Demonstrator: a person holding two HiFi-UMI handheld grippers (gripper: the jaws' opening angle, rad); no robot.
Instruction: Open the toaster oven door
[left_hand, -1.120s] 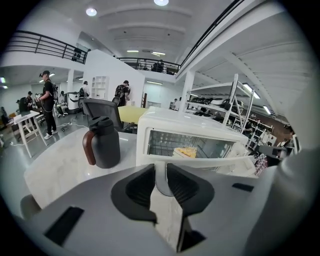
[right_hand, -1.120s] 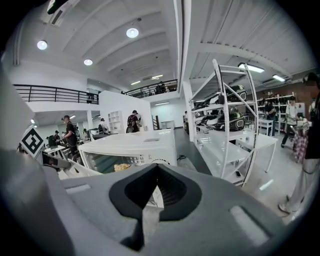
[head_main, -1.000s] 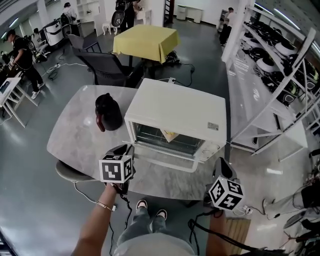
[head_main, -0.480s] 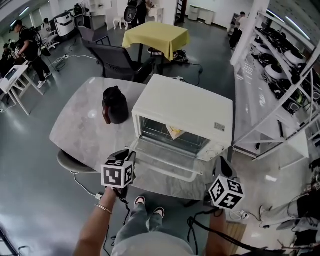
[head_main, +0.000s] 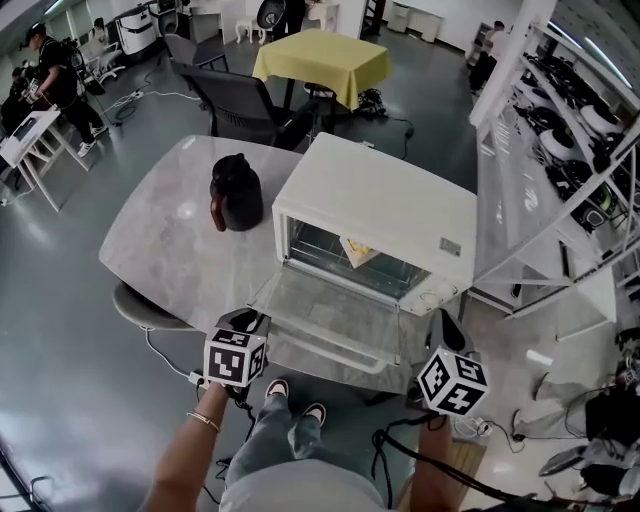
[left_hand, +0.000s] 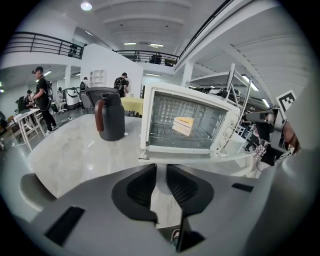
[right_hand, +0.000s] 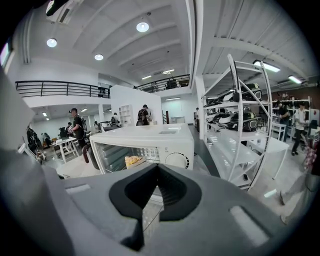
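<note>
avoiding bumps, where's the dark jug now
In the head view the dark rounded jug stands on the grey marble table, just left of the white toaster oven.

White toaster oven (head_main: 375, 215), black jug (head_main: 237, 193)

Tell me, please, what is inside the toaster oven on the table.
Inside the toaster oven, past its lowered door, a yellow piece of food sits on a wire rack. Whatever lies beneath the rack cannot be made out, and from above the oven's roof covers the back of the chamber.
</note>
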